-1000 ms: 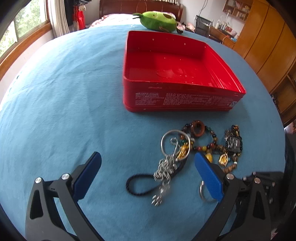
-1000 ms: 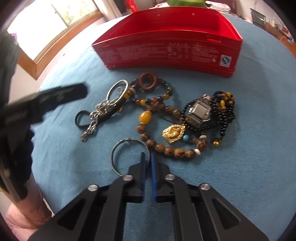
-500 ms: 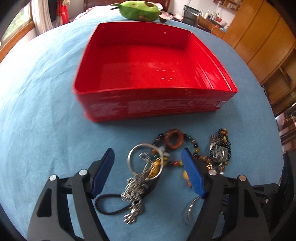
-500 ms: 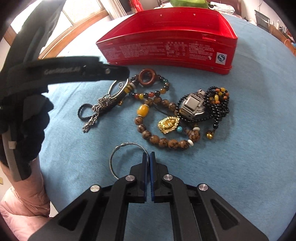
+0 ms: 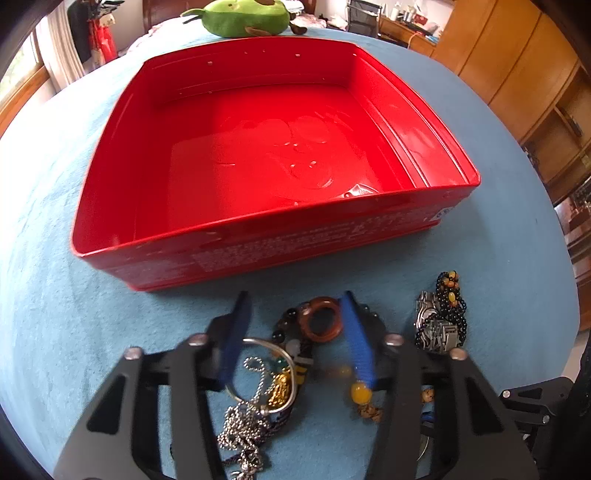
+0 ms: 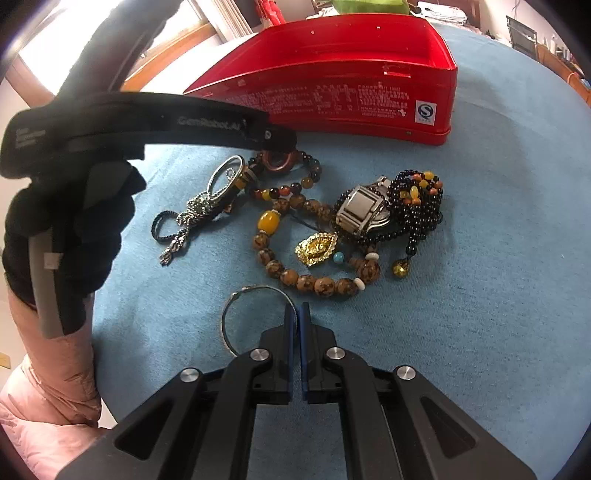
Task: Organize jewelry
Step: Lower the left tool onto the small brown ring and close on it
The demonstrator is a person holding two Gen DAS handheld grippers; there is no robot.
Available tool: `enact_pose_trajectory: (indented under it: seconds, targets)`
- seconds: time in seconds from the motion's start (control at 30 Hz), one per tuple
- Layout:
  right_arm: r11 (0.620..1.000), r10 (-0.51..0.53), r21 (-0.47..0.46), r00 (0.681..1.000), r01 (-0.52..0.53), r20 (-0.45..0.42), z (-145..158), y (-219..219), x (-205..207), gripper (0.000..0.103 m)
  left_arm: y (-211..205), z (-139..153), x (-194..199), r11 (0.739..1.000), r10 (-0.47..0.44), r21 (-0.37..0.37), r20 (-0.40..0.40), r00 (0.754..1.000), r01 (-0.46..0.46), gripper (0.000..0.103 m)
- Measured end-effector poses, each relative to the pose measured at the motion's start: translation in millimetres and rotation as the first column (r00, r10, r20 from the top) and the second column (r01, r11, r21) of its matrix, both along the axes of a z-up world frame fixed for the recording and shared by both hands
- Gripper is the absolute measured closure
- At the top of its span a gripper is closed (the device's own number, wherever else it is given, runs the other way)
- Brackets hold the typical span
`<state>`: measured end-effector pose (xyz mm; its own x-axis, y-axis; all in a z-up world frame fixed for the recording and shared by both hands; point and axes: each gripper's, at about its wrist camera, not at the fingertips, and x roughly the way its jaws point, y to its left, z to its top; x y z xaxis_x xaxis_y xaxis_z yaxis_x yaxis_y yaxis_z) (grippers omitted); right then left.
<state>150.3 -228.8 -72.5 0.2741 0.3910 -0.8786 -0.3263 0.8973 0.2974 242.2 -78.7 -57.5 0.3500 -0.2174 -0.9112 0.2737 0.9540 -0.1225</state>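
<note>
Blue-padded left tongs (image 5: 295, 332), jaws just closing yet apart, straddle the brown ring bracelet (image 5: 322, 324) and silver bangle (image 5: 266, 373) on the blue tabletop (image 5: 55, 314). Right tongs (image 6: 297, 314) are together beside a wire hoop (image 6: 255, 314). Red tin (image 5: 277, 155) lies beyond.

The tin (image 5: 258, 155) sits on the worktop (image 5: 66, 314). Before it lies the jewelry heap (image 6: 314, 221) (the watch (image 6: 364, 210) at its right); a loose ring (image 6: 255, 317) lies nearer still. Behind the tin rests a plush toy (image 5: 243, 16).
</note>
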Motion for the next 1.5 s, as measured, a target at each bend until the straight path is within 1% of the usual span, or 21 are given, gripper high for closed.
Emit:
enact_pose_trajectory:
  seconds: [0.03, 0.07, 0.13, 0.2, 0.3, 0.37, 0.4, 0.47, 0.5, 0.53, 0.6, 0.67, 0.7, 0.73, 0.9, 1.0, 1.07, 1.2, 1.37, 1.47, 1.5]
  targets:
    - [1.0, 0.0, 0.003, 1.0, 0.0, 0.0, -1.2, -2.2, -1.0, 0.1, -4.0, -1.2, 3.7, 1.0, -0.007, -0.009, -0.004, 1.0, 0.007, 0.066]
    - [1.0, 0.0, 0.004, 1.0, 0.0, -0.001, -1.6, 0.1, -0.7, 0.1, -6.0, -2.2, 5.7, 1.0, -0.013, -0.017, -0.009, 1.0, 0.013, 0.068]
    - [1.0, -0.002, 0.014, 1.0, 0.003, -0.007, -1.5, -4.2, -0.7, 0.1, -12.1, -2.9, 6.8, 0.999, -0.029, -0.03, -0.013, 0.999, 0.029, 0.079]
    - [1.0, -0.006, 0.017, 1.0, 0.007, -0.009, -3.4, -0.6, 1.9, 0.1, -13.8, -0.8, -0.3, 0.999, -0.036, -0.027, -0.003, 0.999, 0.036, 0.082]
    - [1.0, -0.012, 0.017, 1.0, 0.013, -0.01, 1.4, -3.7, -1.7, 0.1, -19.1, 1.8, -1.9, 0.999, -0.041, -0.027, 0.013, 0.999, 0.041, 0.098]
    - [1.0, -0.016, 0.019, 1.0, 0.016, -0.012, 2.4, -5.8, -0.9, 0.1, -20.0, 3.1, -1.9, 0.998, -0.048, -0.049, 0.006, 0.999, 0.048, 0.099]
    - [1.0, -0.017, 0.018, 1.0, 0.017, -0.011, 2.9, -6.5, -0.6, 0.1, -21.5, 3.3, -1.5, 0.998, -0.048, -0.048, 0.009, 0.999, 0.048, 0.102]
    - [1.0, -0.019, 0.016, 1.0, 0.019, -0.01, 4.4, -6.6, -1.9, 0.1, -21.1, 4.2, -1.6, 0.998, -0.044, -0.047, 0.023, 0.999, 0.045, 0.102]
    - [1.0, -0.02, 0.015, 1.0, 0.02, -0.01, 5.0, -7.4, -2.2, 0.1, -21.3, 4.7, -2.4, 0.998, -0.044, -0.051, 0.022, 0.999, 0.045, 0.101]
    - [1.0, -0.02, 0.014, 1.0, 0.02, -0.01, 5.3, -7.0, -2.2, 0.1, -20.0, 4.8, -2.9, 0.998, -0.045, -0.051, 0.015, 0.999, 0.046, 0.098]
    - [1.0, -0.021, 0.012, 1.0, 0.021, -0.011, 6.0, -6.8, -2.9, 0.1, -22.4, 3.3, -2.3, 0.998, -0.045, -0.046, 0.007, 0.999, 0.046, 0.098]
    - [1.0, -0.022, 0.013, 1.0, 0.022, -0.011, 6.7, -7.8, -3.8, 0.1, -3.9, 2.7, -7.0, 0.998, -0.038, -0.053, -0.015, 0.999, 0.038, 0.083]
    - [1.0, -0.023, 0.013, 1.0, 0.023, -0.012, 7.0, -8.6, -4.3, 0.1, -2.1, 2.1, -9.0, 0.998, -0.033, -0.058, -0.031, 0.999, 0.031, 0.069]
    - [1.0, -0.023, 0.013, 1.0, 0.023, -0.012, 6.5, -6.8, -3.4, 0.1, -1.6, 0.8, -9.4, 0.998, -0.029, -0.063, -0.039, 0.999, 0.026, 0.068]
    - [1.0, -0.024, 0.013, 1.0, 0.024, -0.012, 2.2, -2.9, 1.8, 0.1, -8.7, -8.3, -4.4, 0.999, -0.024, -0.048, -0.067, 0.997, 0.021, 0.072]
    - [1.0, -0.026, 0.017, 1.0, 0.026, -0.015, 1.5, -2.8, 2.2, 0.1, -10.4, -10.0, -3.8, 0.999, -0.022, -0.045, -0.071, 0.997, 0.018, 0.083]
    - [0.999, -0.027, 0.022, 0.999, 0.028, -0.018, 0.8, -3.3, 2.5, 0.1, -12.9, -10.2, -1.9, 0.998, -0.033, -0.061, -0.078, 0.996, 0.029, 0.09]
    - [0.999, -0.029, 0.019, 0.999, 0.029, -0.016, 0.4, -2.9, 1.7, 0.1, -23.2, -16.6, 4.6, 0.997, -0.052, -0.054, -0.094, 0.994, 0.047, 0.089]
    - [0.999, -0.028, 0.021, 0.999, 0.028, -0.016, -1.1, -1.7, 4.3, 0.1, -33.8, -17.8, 13.3, 0.998, -0.056, -0.04, -0.071, 0.996, 0.053, 0.087]
    - [0.999, -0.027, 0.021, 1.0, 0.027, -0.015, -1.4, -0.6, 4.6, 0.1, -38.2, -18.8, 16.5, 0.998, -0.059, -0.042, -0.064, 0.996, 0.057, 0.09]
    - [0.999, -0.028, 0.022, 0.999, 0.028, -0.016, -1.4, -0.3, 4.9, 0.1, -38.5, -18.9, 17.5, 0.998, -0.053, -0.04, -0.061, 0.997, 0.051, 0.093]
